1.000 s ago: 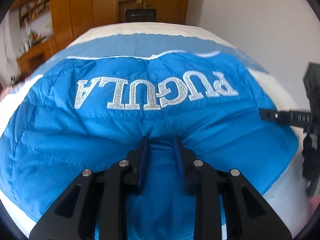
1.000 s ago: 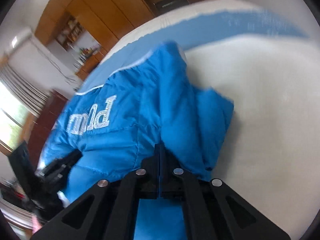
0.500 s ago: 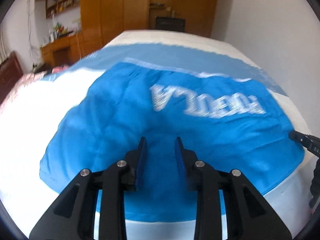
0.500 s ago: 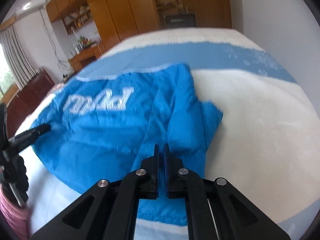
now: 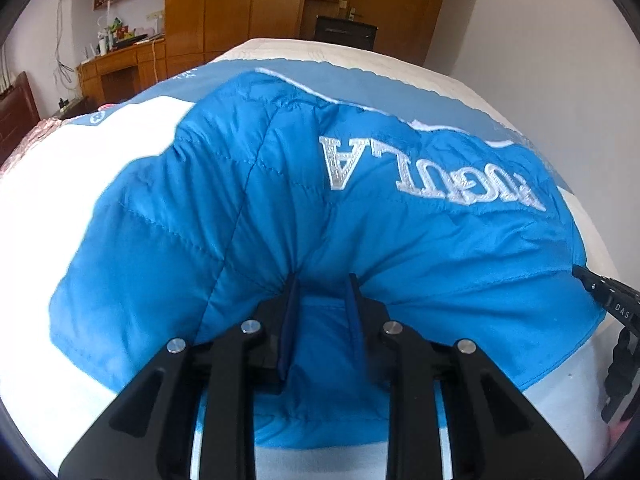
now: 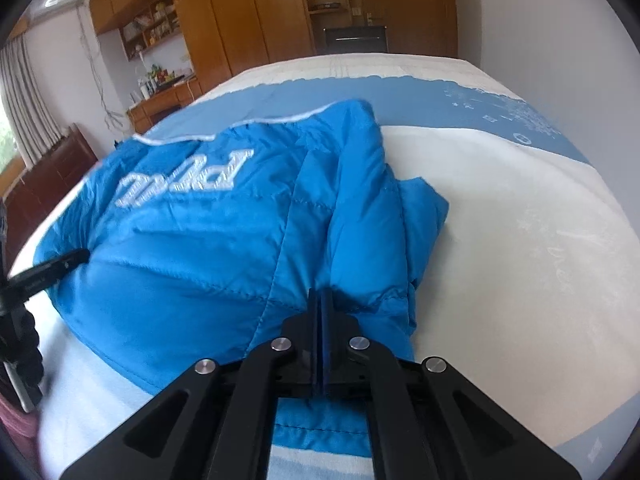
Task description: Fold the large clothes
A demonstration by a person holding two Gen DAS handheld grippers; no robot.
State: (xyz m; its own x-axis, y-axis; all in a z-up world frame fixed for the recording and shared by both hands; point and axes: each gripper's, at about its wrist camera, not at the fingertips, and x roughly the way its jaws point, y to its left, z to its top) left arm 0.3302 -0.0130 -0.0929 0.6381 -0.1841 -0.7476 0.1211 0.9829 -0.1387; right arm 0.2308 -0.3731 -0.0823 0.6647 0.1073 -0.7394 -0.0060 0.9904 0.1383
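Note:
A bright blue padded jacket [image 5: 280, 208] with silver lettering lies folded on the bed [image 5: 48, 184]; it also shows in the right wrist view [image 6: 208, 264]. My left gripper [image 5: 322, 284] has its jaws apart, with the jacket's near edge bunched up between and against the fingers. My right gripper [image 6: 320, 296] is shut on a fold of the jacket's near edge, beside a tucked sleeve [image 6: 420, 216]. The right gripper's tip shows at the right of the left wrist view [image 5: 600, 292]. The left gripper's tip shows at the left of the right wrist view [image 6: 60, 268].
The bed has a white cover with a blue band [image 6: 440, 100] across its far part. Wooden wardrobes [image 5: 256, 0], a cluttered desk [image 5: 120, 60] and a dark wooden piece [image 6: 48, 184] stand beyond. A white wall [image 5: 560, 40] runs along the right.
The left gripper has come down and forward into the jacket's near edge, which now bunches between its fingers. The right gripper has also come down close onto the jacket's near edge.

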